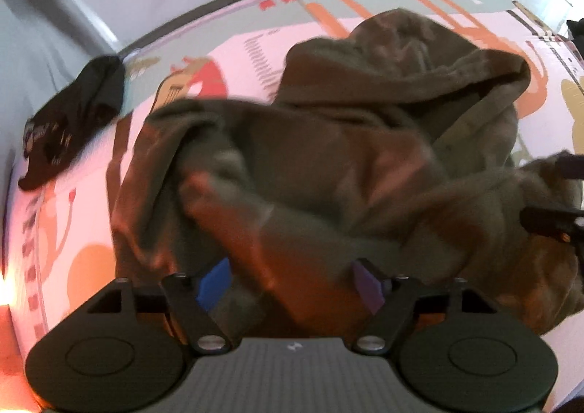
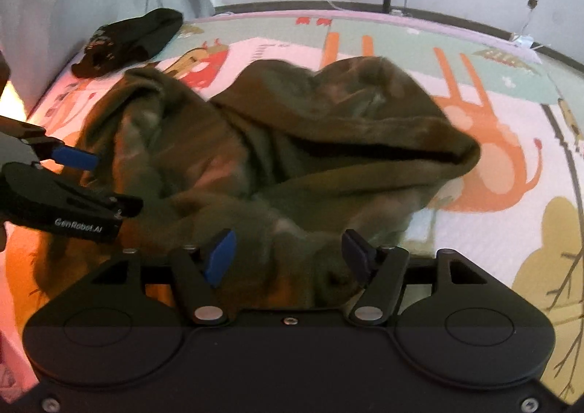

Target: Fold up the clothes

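The olive hooded sweatshirt (image 2: 292,143) lies crumpled, not yet folded flat, in the middle of the patterned play mat (image 2: 503,172), with the left gripper (image 1: 292,285) and right gripper (image 2: 288,254) both spread wide over it, gripping nothing, so most folding remains.

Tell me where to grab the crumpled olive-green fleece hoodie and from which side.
Take the olive-green fleece hoodie by the hood's open rim, coming in from the right, over the animal-print play mat. That rolled edge stands up from the heap with a dark gap beneath it, so a finger could likely slide under. The rest is bunched folds, harder to pinch singly.
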